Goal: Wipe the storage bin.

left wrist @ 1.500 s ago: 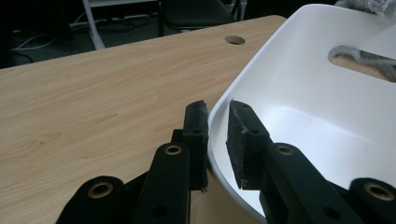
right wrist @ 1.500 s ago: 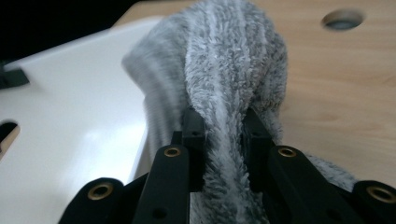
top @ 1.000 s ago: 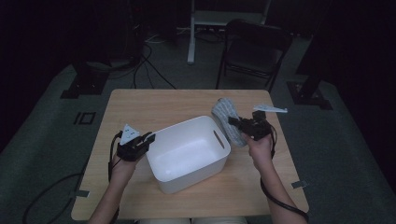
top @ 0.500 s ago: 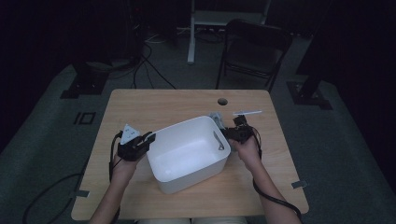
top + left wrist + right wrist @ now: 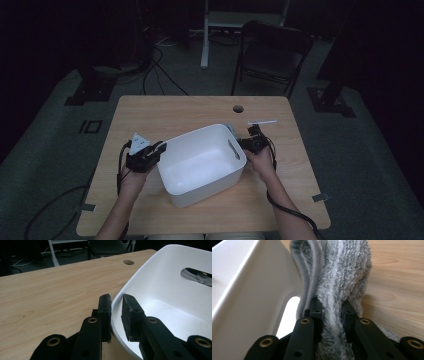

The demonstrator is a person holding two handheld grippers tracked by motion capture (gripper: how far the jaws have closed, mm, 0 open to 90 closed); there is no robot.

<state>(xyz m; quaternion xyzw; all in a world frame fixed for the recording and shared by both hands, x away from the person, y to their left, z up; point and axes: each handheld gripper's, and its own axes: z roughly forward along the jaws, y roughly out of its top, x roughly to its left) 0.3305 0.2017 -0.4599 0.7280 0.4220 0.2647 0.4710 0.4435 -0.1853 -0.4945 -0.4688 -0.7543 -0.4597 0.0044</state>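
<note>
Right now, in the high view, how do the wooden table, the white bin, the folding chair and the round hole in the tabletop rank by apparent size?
1. Wooden table, clearly largest.
2. White bin and folding chair: they look about alike, and the chair stands farther from the camera, so I won't rank them.
3. Round hole, smallest by far.

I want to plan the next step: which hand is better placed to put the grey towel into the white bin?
Right. The right gripper is shut on the grey towel, just outside the white bin by its handle slot. The left gripper grips the bin's rim, steadying it.
</note>
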